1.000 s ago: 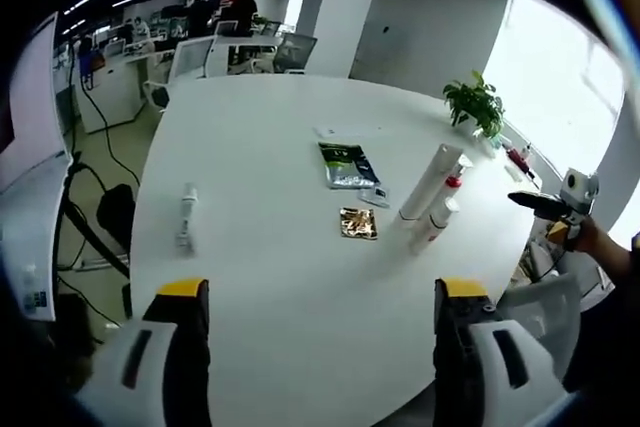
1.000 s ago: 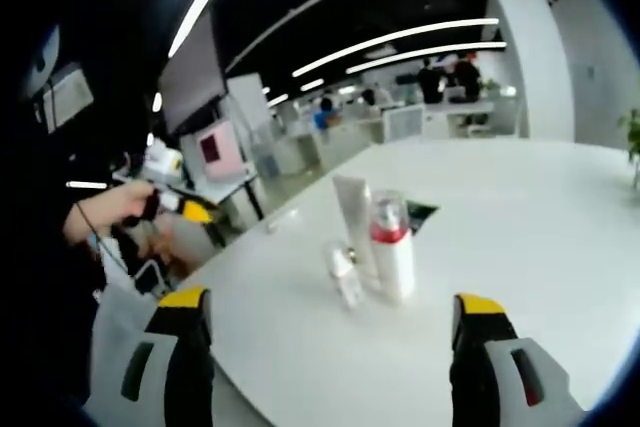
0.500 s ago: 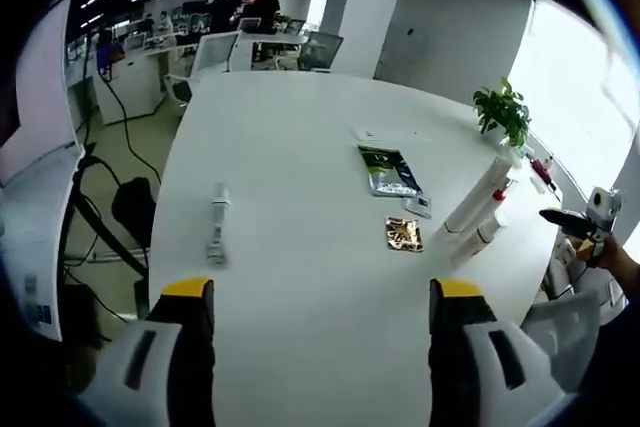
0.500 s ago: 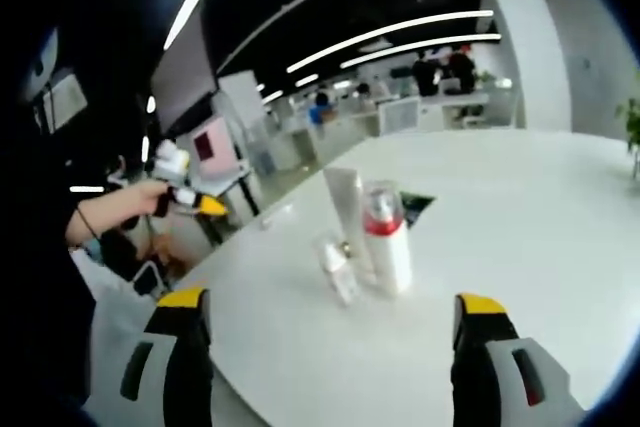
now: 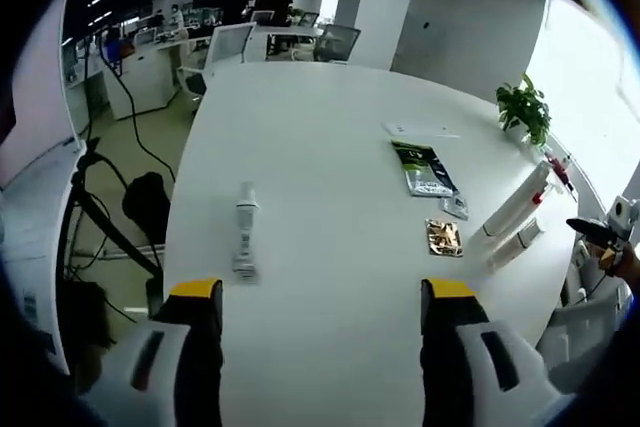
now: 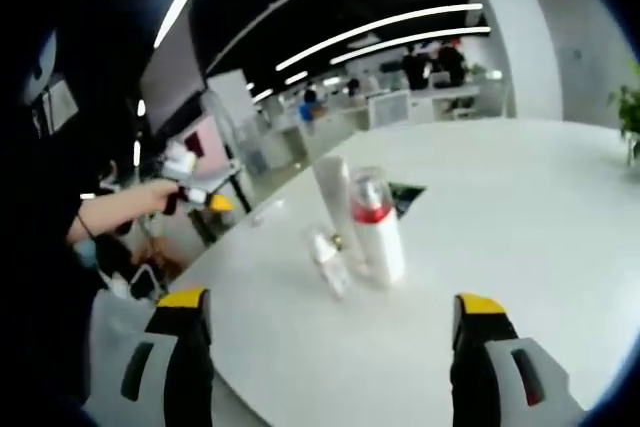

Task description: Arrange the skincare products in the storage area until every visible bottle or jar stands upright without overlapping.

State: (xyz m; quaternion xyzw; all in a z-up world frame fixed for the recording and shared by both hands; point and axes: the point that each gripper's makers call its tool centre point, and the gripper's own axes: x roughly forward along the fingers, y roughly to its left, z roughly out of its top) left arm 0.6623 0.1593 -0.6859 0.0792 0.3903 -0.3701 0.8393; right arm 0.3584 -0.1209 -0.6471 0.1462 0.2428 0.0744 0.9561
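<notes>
The left gripper [image 5: 320, 322] has its fingers wide apart and holds nothing. Compared with a second ago, its view has turned so that the slim white pump bottle [image 5: 244, 230], lying flat on the large white desk [image 5: 310, 147], now sits just ahead of the left finger; this is the camera moving, not the bottle. I judge that the person is lining up on this lying bottle to stand it upright.

The right gripper [image 6: 325, 332] also has open, empty fingers and has come a little nearer to a group of three products: a tall white tube [image 6: 330, 192], a white bottle with a red collar under a clear cap [image 6: 375, 232], and a small clear bottle [image 6: 325, 259] that seems tilted, though the view is too blurred to be sure. In the left gripper view, a dark green sachet [image 5: 420, 169] and a gold foil packet [image 5: 441, 238] lie flat near this group.
</notes>
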